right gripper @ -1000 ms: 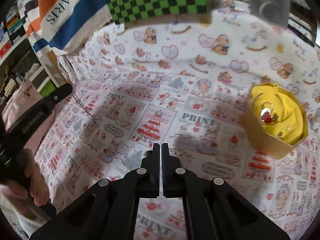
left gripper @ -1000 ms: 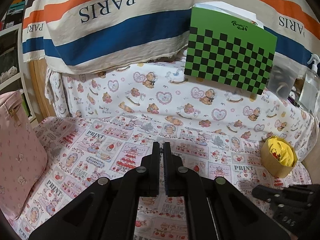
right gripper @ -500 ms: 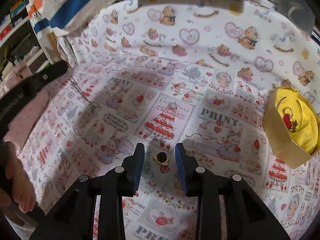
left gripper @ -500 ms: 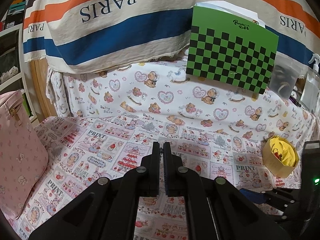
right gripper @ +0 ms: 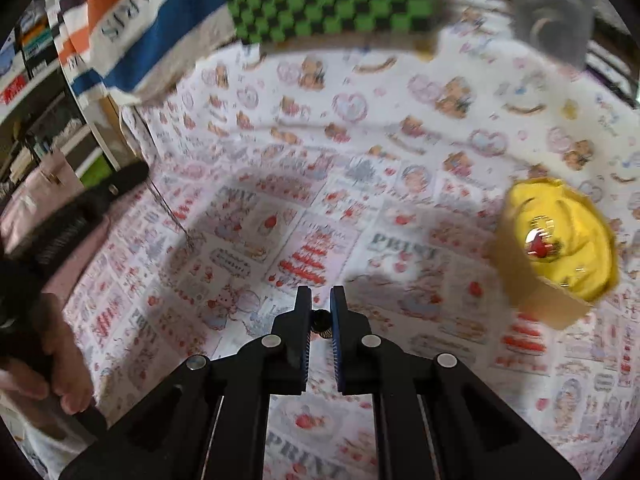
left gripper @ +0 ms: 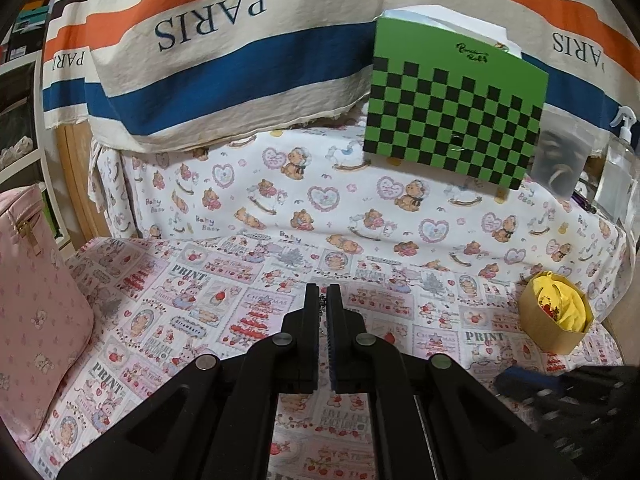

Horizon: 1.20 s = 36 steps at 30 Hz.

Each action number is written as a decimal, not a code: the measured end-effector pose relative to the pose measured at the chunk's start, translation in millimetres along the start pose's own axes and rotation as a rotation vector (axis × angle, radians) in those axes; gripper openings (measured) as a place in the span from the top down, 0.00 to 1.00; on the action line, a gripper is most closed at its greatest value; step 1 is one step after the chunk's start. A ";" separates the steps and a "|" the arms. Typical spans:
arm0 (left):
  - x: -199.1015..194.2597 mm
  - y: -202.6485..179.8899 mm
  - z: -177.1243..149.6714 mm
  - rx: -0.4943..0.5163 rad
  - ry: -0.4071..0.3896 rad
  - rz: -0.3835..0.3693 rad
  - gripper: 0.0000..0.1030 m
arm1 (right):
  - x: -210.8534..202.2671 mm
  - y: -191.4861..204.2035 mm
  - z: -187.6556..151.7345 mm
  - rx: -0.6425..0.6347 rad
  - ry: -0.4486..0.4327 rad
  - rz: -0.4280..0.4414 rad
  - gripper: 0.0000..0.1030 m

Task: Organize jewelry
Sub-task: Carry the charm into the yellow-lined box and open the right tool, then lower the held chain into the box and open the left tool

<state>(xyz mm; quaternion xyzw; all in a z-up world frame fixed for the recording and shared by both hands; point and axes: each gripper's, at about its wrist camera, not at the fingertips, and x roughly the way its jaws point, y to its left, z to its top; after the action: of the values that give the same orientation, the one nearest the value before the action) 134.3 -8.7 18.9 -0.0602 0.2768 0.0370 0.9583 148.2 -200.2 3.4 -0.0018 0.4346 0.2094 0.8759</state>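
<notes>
My left gripper (left gripper: pixel 323 300) is shut on a thin chain (right gripper: pixel 172 216). In the right wrist view the chain hangs from its tip (right gripper: pixel 136 172) down to the printed cloth. My right gripper (right gripper: pixel 320 308) points down at the cloth, and its jaws are closing on a small dark-and-gold jewel (right gripper: pixel 320 321) that sits pinched between the pads. To the right stands a tan box lined with yellow cloth (right gripper: pixel 556 240), also seen in the left wrist view (left gripper: pixel 556 316). A red heart piece (right gripper: pixel 538 242) lies in it. The right wrist view is blurred.
A pink pouch (left gripper: pixel 36 320) lies at the left edge. A green checkered board (left gripper: pixel 452 120) and a striped PARIS cloth (left gripper: pixel 224 60) stand at the back, with a clear container (left gripper: pixel 560 160) beside them. A person's hand (right gripper: pixel 60 360) holds the left gripper.
The right gripper opened above the small jewel on the cloth, then came down and closed around it. The left gripper and its chain stayed put.
</notes>
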 end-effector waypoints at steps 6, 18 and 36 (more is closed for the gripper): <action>-8.8 -11.4 -0.8 0.040 -0.053 -0.020 0.97 | -51.0 -33.7 3.8 0.051 -0.153 -0.007 0.90; -40.2 -20.2 1.7 0.055 -0.221 -0.082 0.97 | -77.8 -142.8 13.4 0.306 -0.369 -0.076 0.90; -68.7 -86.7 35.2 0.130 -0.191 -0.240 0.97 | -76.2 -183.5 6.5 0.349 -0.293 -0.107 0.71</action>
<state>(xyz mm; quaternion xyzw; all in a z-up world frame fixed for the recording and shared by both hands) 103.9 -92.4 93.4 -0.0268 0.1772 -0.0904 0.9796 180.0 -394.2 32.7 0.1571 0.3318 0.0823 0.9265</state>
